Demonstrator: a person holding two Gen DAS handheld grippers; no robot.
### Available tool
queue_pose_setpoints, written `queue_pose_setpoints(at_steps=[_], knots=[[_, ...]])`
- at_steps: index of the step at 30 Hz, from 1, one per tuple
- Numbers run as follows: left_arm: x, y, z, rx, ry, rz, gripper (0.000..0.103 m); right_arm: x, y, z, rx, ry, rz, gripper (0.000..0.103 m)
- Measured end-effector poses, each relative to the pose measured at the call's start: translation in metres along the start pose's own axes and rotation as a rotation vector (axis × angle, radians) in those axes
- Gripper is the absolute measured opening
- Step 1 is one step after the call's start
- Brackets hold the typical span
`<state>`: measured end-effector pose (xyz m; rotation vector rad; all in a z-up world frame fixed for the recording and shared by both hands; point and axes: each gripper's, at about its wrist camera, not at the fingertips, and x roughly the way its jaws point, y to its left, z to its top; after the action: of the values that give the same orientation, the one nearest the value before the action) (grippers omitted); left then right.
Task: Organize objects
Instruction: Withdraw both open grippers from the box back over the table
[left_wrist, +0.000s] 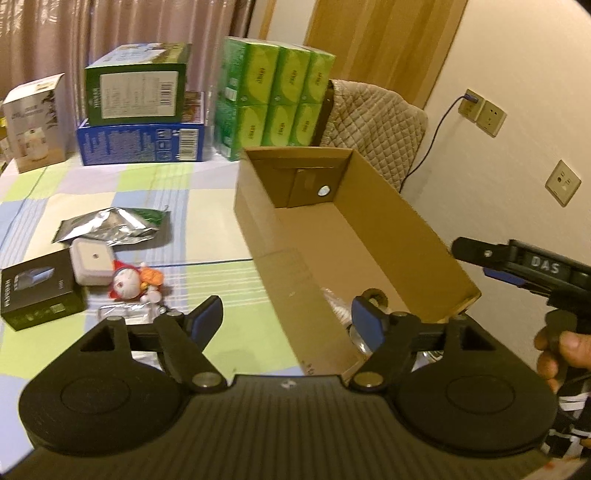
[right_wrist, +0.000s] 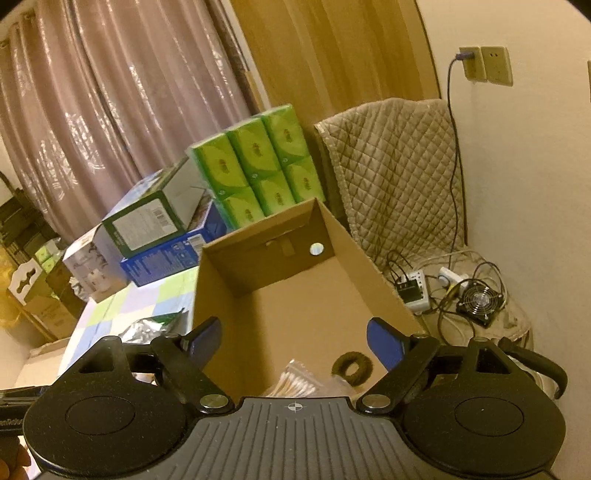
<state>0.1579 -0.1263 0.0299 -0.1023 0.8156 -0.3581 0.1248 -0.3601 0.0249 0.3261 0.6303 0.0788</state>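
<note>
Left wrist view: both hand-held grippers, left (left_wrist: 288, 321) and right (right_wrist: 294, 341), wide and empty; box (left_wrist: 332, 236) wall risks a bump while reaching toy (left_wrist: 127, 282).

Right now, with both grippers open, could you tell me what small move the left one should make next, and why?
Probably swing the left gripper, open and empty, left toward the small figurine. It still lies on the tablecloth outside the cardboard box.

The open box (left_wrist: 373, 236) stands on the bench (left_wrist: 207, 236); left of it lie a pouch (left_wrist: 110, 225), toy (left_wrist: 129, 282) and case (left_wrist: 90, 264); cartons (left_wrist: 140, 110) stacked behind.
</note>
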Motion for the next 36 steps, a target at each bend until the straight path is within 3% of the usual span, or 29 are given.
queue_pose_setpoints(at_steps=[10, 23, 36], knots=[[-0.045, 0.04, -0.017, -0.043, -0.029, 0.06, 0.082, -0.022, 0.044, -0.019, -0.034, -0.006, 0.043, 0.083], [-0.102, 0.12, -0.061, -0.129, -0.03, 0.214, 0.088, -0.025, 0.116, -0.071, -0.153, 0.057, 0.15, 0.083], [-0.106, 0.138, -0.083, -0.146, -0.01, 0.254, 0.102, -0.008, 0.136, -0.113, -0.205, 0.149, 0.171, 0.083]])
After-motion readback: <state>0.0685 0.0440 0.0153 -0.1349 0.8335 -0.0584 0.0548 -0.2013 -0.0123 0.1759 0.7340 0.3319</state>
